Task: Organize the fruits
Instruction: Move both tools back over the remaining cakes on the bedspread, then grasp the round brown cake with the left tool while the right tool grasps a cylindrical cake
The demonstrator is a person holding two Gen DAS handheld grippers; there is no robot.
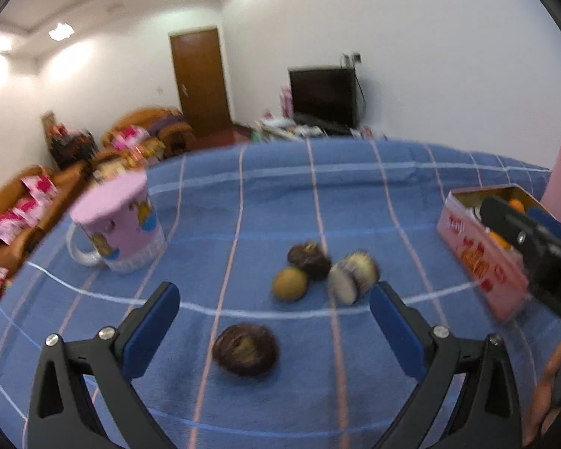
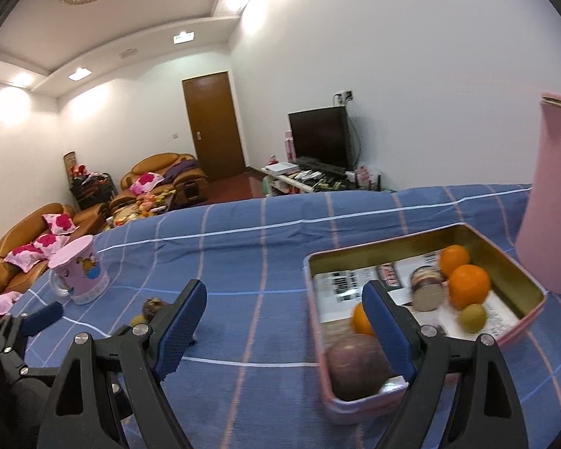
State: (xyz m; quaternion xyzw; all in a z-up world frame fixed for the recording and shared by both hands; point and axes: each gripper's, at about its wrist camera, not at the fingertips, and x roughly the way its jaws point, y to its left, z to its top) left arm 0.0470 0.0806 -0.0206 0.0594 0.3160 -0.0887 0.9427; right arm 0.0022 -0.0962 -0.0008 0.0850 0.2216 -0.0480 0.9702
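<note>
On the blue checked cloth point(image 1: 280, 202) lie several loose fruits: a dark round one point(image 1: 245, 348) nearest me, a yellow-brown one point(image 1: 290, 283), another dark one point(image 1: 309, 259) and a cut half with a pale face point(image 1: 353, 276). My left gripper point(image 1: 275, 327) hovers open over them, the near dark fruit between its fingers but untouched. A pink tin point(image 2: 505, 262) holds oranges point(image 2: 468, 285), a small green-brown fruit point(image 2: 472, 317), a dark purple fruit point(image 2: 357, 366) and a cut half point(image 2: 427, 288). My right gripper point(image 2: 286, 321) stands open at the tin's left edge, empty.
A pink mug point(image 1: 117, 224) stands at the left of the table. A tall pink container point(image 2: 551, 202) rises right of the tin. The right gripper point(image 1: 527, 239) shows at the right edge of the left wrist view. Sofas, a door and a television lie beyond.
</note>
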